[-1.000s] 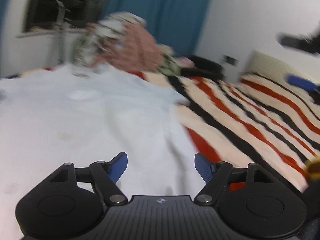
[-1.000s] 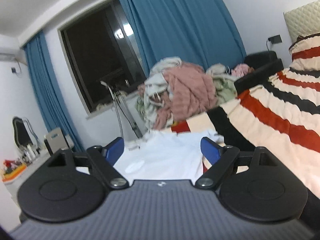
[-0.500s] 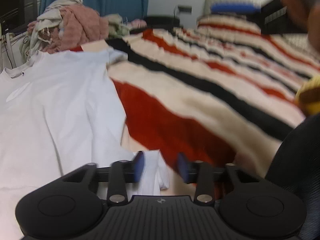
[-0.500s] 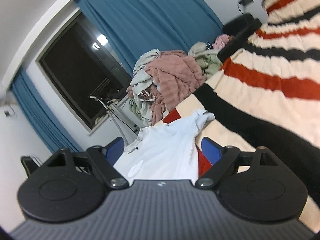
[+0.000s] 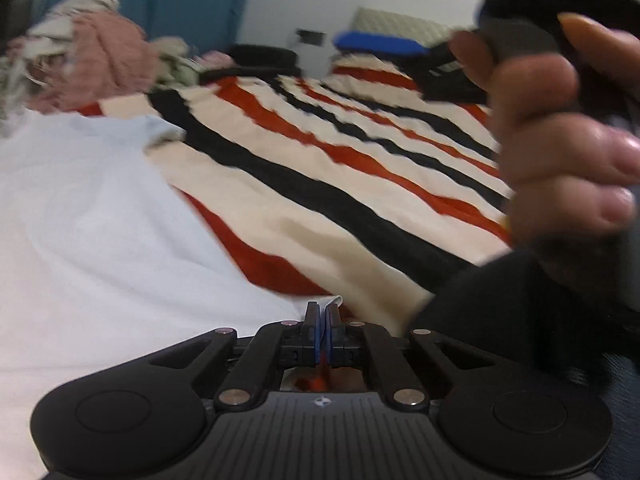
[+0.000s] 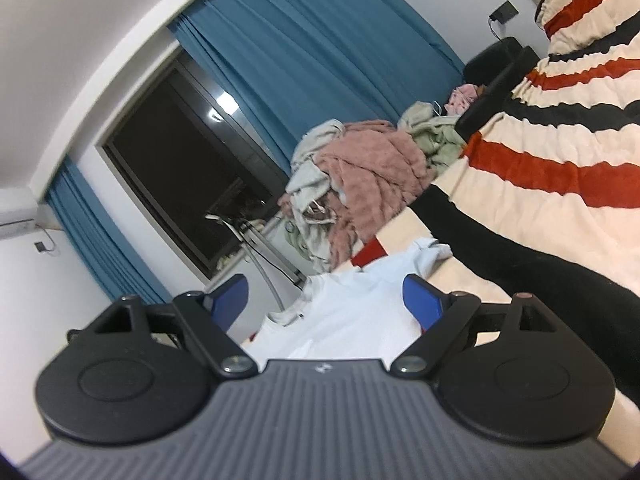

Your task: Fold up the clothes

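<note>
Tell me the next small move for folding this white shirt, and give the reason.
Probably bring the right gripper down to the shirt's edge and close it there. The left gripper is shut on a corner of the shirt lying flat on the striped blanket, while the right one is open and holds nothing, so a lift now would likely drag the cloth unevenly.

The white shirt (image 5: 92,232) lay spread flat on the striped blanket (image 5: 340,184), with its collar toward the far end of the bed. Its cloth was plain white, with soft wrinkles. One short sleeve (image 6: 434,252) reached out to the side and was a little crumpled. The near corner of the hem (image 5: 334,301) was lifted slightly and pinched between two blue pads.
</note>
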The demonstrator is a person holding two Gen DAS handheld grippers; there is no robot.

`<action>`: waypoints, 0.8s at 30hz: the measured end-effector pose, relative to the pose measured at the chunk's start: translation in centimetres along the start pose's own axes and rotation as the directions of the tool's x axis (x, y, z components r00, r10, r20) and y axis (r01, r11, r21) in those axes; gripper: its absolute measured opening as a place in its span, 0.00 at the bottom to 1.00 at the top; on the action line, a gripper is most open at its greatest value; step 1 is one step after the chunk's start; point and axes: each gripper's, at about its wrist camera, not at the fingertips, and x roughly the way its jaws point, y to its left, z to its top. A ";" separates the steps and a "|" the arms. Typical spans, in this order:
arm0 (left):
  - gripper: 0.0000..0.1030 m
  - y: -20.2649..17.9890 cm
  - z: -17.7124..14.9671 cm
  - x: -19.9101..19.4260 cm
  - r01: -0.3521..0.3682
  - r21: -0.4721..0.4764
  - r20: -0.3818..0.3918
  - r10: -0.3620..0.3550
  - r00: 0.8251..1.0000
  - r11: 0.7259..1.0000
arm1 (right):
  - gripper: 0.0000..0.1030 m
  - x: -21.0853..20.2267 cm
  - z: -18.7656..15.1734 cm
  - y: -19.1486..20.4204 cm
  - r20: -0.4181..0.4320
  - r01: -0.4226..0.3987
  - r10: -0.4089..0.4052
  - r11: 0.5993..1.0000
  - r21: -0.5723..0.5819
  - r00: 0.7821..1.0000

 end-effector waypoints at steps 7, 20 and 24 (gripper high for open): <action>0.32 1.7 0.2 -0.4 -0.007 -0.072 0.003 0.008 1.000 0.997 | 0.84 0.4 -0.2 1.0 -0.030 0.009 -0.011 0.997 -0.070 0.999; 0.78 9.5 2.6 -12.0 -0.379 -0.126 0.138 0.394 0.908 0.917 | 0.84 1.0 -1.9 4.1 -0.026 0.059 -0.069 0.956 -0.286 0.997; 0.88 11.4 3.7 -16.7 -0.479 -0.165 0.211 0.505 0.837 0.862 | 0.84 1.2 -3.0 5.6 -0.019 0.066 -0.080 0.922 -0.380 0.997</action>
